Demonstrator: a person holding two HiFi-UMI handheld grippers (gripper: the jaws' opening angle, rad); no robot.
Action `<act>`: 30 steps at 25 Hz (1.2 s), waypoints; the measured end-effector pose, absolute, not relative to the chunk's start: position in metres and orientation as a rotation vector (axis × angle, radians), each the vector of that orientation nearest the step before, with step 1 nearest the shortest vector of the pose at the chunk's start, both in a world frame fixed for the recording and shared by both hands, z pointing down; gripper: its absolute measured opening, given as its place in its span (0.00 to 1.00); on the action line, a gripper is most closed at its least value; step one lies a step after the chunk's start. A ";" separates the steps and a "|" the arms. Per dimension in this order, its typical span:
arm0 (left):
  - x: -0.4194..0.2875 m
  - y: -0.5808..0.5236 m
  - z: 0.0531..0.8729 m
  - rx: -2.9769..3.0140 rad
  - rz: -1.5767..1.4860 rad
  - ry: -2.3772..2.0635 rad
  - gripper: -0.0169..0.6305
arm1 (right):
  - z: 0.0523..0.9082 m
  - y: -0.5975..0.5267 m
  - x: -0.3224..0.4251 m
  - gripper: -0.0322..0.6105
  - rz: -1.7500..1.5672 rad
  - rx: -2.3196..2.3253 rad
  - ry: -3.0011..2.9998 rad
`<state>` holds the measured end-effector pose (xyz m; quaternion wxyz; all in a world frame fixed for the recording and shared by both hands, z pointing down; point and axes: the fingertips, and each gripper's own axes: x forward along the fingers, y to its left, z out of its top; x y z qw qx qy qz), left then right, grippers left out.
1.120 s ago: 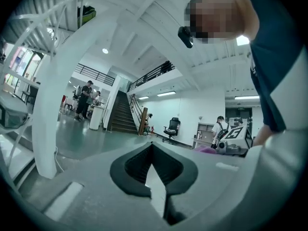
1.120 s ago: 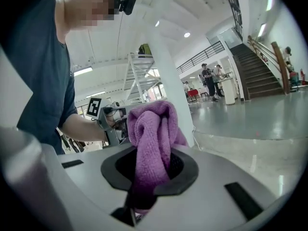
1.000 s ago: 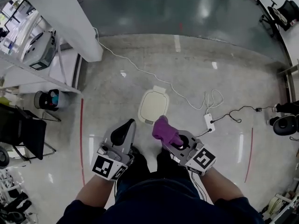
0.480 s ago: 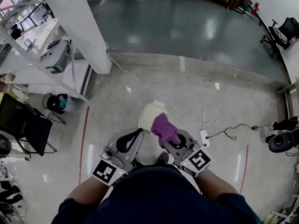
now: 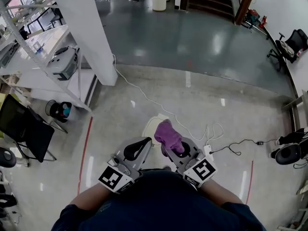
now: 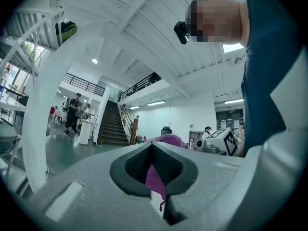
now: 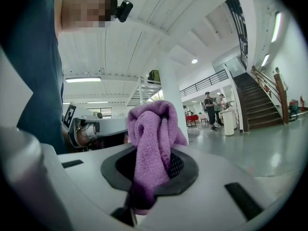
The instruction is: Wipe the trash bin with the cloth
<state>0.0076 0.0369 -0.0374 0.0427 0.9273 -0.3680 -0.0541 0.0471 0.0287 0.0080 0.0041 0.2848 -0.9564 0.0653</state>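
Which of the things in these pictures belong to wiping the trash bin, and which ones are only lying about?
For the job:
- purple cloth, clamped in the right gripper
- trash bin on the floor
- left gripper, shut on nothing

Lying about:
- white cable
- power strip
- black chair

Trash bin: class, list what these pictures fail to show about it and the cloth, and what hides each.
- Bin: head view, near part covered by the cloth and the right hand-held gripper; only its top shows, too small to judge dirt.
- Bin: in neither gripper view; both face across the hall.
- Cloth's lower end: right gripper view, sunk between the jaws.
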 end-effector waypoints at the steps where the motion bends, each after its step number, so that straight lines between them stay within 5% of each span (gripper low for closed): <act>1: 0.006 0.037 -0.036 2.829 -0.163 -1.126 0.02 | 0.008 0.029 0.046 0.16 0.211 0.896 -2.996; 30: 0.005 0.064 -0.031 2.814 -0.124 -1.048 0.02 | 0.007 0.051 0.038 0.16 0.226 0.910 -2.954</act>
